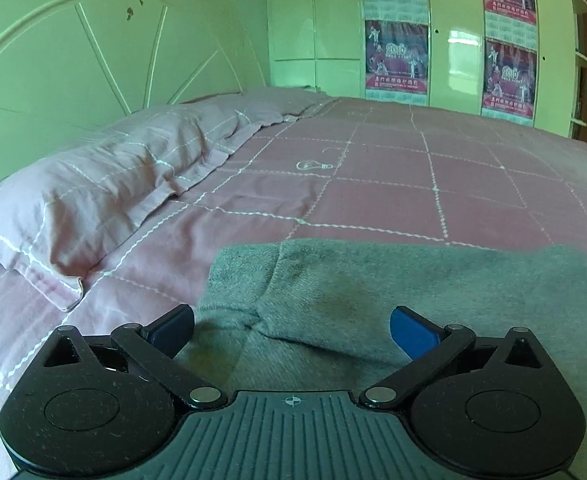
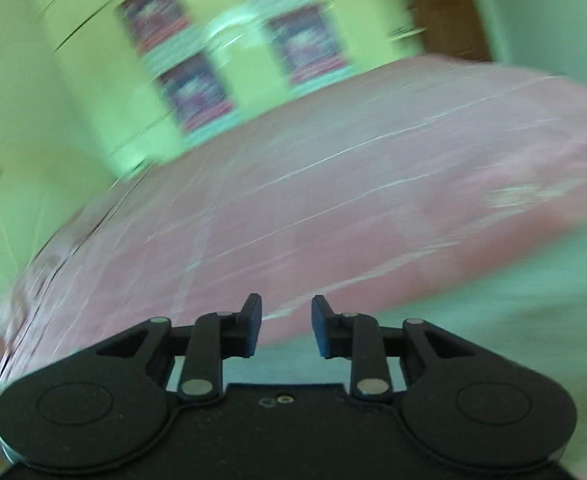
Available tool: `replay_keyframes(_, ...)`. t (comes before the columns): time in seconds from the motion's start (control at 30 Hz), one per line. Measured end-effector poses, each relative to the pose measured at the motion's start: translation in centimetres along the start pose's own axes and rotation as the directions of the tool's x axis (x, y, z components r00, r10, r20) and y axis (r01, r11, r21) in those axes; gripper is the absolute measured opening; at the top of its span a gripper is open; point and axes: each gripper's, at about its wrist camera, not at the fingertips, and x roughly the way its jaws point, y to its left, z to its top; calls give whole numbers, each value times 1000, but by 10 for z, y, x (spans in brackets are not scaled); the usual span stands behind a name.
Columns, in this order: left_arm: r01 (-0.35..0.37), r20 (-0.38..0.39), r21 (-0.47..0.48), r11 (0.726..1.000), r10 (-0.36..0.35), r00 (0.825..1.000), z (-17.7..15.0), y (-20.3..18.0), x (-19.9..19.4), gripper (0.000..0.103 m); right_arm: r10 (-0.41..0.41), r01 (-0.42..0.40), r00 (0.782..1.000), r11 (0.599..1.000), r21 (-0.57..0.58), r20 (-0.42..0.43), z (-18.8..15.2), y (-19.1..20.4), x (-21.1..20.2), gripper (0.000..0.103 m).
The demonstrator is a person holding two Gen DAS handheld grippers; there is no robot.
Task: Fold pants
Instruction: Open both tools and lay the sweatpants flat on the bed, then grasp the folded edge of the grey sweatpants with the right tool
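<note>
Grey pants (image 1: 393,288) on a pink checked bedspread (image 1: 373,184), left hand-held gripper (image 1: 291,330) wide apart above them.

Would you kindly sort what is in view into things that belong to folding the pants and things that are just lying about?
Belongs to the job:
- grey pants
- left gripper, open above them
- right gripper, open, nothing between its fingers

Just there:
- pillow
- pink bedspread
- headboard
- wardrobe with posters

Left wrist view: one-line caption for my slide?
Left gripper, jaws wide open and empty, over grey pants on a pink checked bedspread, pillow alongside.
</note>
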Motion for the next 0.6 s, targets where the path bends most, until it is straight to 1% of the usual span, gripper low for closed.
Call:
replay_keyframes(0.07, 28, 12, -26, 999, -28, 1000, -5, -6, -19, 103, -76, 67, 995, 989, 131, 66, -1, -60, -48, 22)
replay_keyframes(0.13, 46, 22, -27, 999, -46, 999, -10, -18, -36, 103, -124, 98, 988, 965, 243, 94, -12, -105, -84, 22)
replay_keyframes(0.17, 64, 22, -16, 998, -63, 998, -13, -26, -43, 103, -141, 107, 985, 951, 289, 99, -20, -123, -97, 22)
replay_keyframes(0.23, 97, 6, 10, 995, -97, 995, -19, -42, -51, 103, -117, 70, 988, 919, 389, 100, -34, -151, -111, 19)
replay_keyframes(0.3, 116, -27, 43, 992, -115, 993, -26, -59, -56, 103, -83, 35, 993, 881, 473, 81, -48, -168, -108, 19)
replay_keyframes(0.33, 119, -39, 51, 992, -117, 992, -29, -67, -58, 103, -83, 36, 994, 860, 508, 70, -54, -169, -102, 19)
replay_keyframes(0.37, 135, -47, 57, 989, -132, 990, -32, -74, -61, 103, -71, 22, 995, 841, 540, 71, -59, -171, -97, 19)
replay_keyframes(0.4, 153, -53, 71, 986, -149, 987, -35, -79, -63, 103, -72, 28, 996, 820, 572, 55, -64, -174, -94, 19)
replay_keyframes(0.43, 157, -63, 87, 984, -152, 986, -37, -85, -64, 103, -82, 44, 996, 799, 600, 35, -67, -176, -90, 19)
replay_keyframes(0.5, 152, -108, 108, 983, -140, 984, -45, -93, -62, 103, -60, 29, 998, 758, 651, 25, -76, -178, -83, 22)
replay_keyframes(0.53, 147, -102, 109, 983, -136, 985, -50, -95, -63, 103, -63, 45, 998, 750, 660, 3, -79, -177, -79, 23)
replay_keyframes(0.57, 149, -88, 109, 983, -140, 986, -54, -95, -64, 103, -72, 62, 997, 754, 654, -12, -81, -176, -75, 24)
replay_keyframes(0.6, 151, -84, 108, 982, -143, 986, -56, -94, -64, 103, -74, 62, 997, 755, 653, -9, -81, -176, -73, 25)
